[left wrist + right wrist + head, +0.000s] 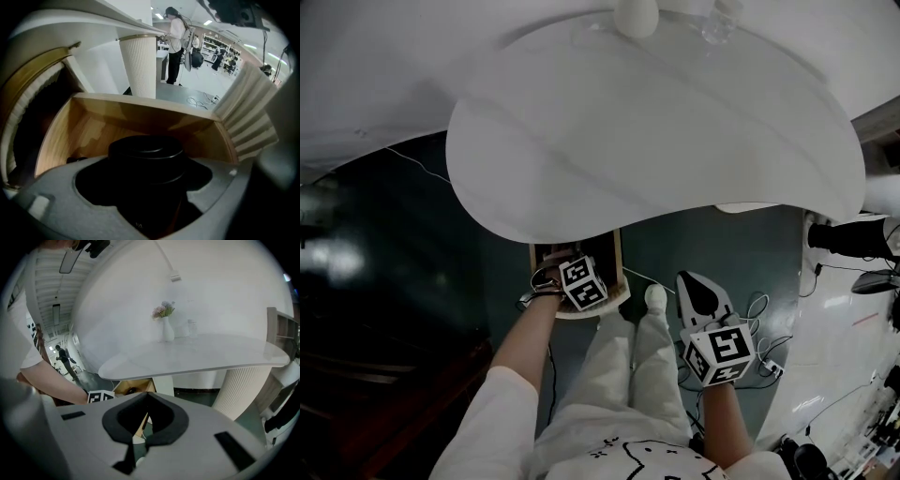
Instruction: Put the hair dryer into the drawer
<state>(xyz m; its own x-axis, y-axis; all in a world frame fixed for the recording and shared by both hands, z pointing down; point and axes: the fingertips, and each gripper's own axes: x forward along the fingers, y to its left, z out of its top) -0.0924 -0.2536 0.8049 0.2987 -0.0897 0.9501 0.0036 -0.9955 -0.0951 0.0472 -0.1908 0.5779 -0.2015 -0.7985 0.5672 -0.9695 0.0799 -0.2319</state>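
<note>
Left gripper [147, 190] clamps the dryer [146, 157] over the open drawer [140, 104] for set-down, right gripper [146, 427] waits aside, closed, empty

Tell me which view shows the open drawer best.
The left gripper view: the wooden drawer fills it, its inner walls plain, though the black hair dryer hides part of the floor. The head view shows only its front end poking out from under the white table. The right gripper view shows it small and far.

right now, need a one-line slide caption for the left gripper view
Left gripper closed on the black hair dryer, at the open wooden drawer.
</note>
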